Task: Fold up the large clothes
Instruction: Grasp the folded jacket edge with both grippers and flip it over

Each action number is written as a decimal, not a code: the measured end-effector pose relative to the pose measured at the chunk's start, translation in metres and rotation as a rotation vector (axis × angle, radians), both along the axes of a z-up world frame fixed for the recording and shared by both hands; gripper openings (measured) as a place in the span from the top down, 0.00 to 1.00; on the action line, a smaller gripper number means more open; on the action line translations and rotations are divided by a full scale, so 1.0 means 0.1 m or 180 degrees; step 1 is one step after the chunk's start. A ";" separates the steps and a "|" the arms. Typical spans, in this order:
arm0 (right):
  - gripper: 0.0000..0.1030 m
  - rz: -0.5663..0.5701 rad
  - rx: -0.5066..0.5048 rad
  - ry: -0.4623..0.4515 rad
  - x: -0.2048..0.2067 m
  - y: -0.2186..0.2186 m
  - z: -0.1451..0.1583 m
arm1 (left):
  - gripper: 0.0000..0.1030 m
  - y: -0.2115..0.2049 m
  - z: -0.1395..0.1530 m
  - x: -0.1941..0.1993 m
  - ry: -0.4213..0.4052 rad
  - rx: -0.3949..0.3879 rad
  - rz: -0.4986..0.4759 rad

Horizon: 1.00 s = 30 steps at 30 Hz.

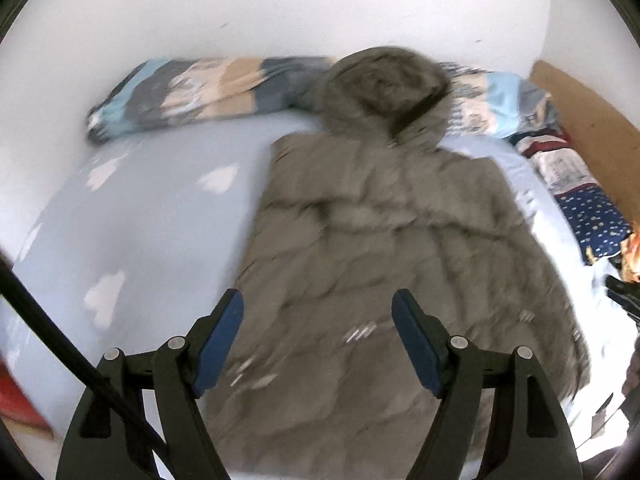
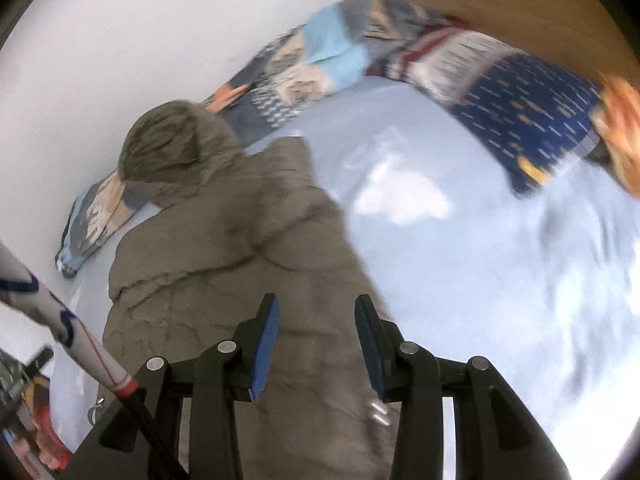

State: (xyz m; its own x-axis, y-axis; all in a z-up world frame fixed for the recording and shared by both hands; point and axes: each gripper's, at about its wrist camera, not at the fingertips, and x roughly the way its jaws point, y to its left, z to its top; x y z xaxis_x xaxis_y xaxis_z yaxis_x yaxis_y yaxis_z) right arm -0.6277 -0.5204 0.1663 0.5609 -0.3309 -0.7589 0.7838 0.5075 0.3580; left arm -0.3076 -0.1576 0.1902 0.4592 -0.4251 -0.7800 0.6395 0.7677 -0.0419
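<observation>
Bed: pale blue sheet [image 1: 152, 216] w/ white clouds, against white wall [image 1: 280, 8].
Coat: grey hooded parka [image 1: 380, 248] flat on sheet.
Grippers: left gripper [image 1: 318, 312] & right gripper [image 2: 317, 312] both apart, empty.

Grey-brown is seen all over the puffy hooded coat [image 1: 384, 240]. The bedsheet [image 1: 152, 220] is done in pale blue with white clouds, the blanket [image 1: 208, 92] in blue, grey and beige patches, gripper pads [image 1: 218, 344] in blue.
</observation>
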 end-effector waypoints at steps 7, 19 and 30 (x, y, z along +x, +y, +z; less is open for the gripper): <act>0.58 -0.0347 0.0525 -0.0180 -0.98 0.16 -0.36 | 0.26 1.18 -0.65 0.34 0.0663 0.0001 0.0750; 0.56 -0.0169 0.1005 -0.0268 -1.02 0.27 -0.84 | 0.26 1.79 -1.24 0.54 0.1815 -0.0643 0.0964; 0.75 0.0030 0.1053 -0.0200 -0.85 0.38 -0.99 | 0.63 1.24 -1.33 0.15 0.1666 -0.0264 0.0276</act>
State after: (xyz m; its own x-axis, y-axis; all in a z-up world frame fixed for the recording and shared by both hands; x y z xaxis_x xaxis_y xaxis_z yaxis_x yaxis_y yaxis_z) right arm -0.7130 -0.4821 0.0673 0.6119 -0.0671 -0.7881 0.7508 0.3628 0.5520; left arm -0.2927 -0.0334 0.0574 0.0540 -0.4729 -0.8795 0.4512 0.7973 -0.4010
